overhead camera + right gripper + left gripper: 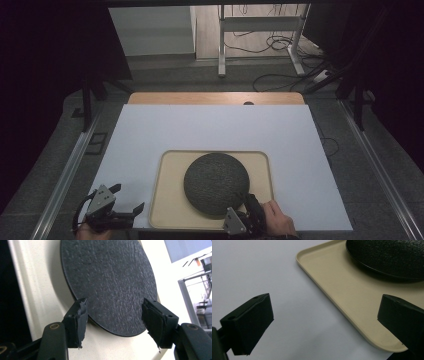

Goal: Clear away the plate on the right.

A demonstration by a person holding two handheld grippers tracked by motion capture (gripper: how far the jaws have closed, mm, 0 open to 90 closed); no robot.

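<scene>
A dark round plate (pixel 215 184) is seen lying on a beige tray (pixel 170 200). At its near edge the right gripper (pixel 245 207) is held open; left of the tray, the left gripper (pixel 127 199) is spread wide above the counter (pixel 150 130).

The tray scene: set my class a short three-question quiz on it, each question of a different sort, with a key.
1. True or false: the dark round plate lies on the beige tray.
2. Which gripper has its fingers either side of the plate's near edge? A) left gripper B) right gripper
3. Fill in: the tray rests on a ___ sheet.

Key
1. True.
2. B: the right gripper's open fingers straddle the plate's edge; the left gripper is open above the sheet beside the tray's corner.
3. White.
</scene>
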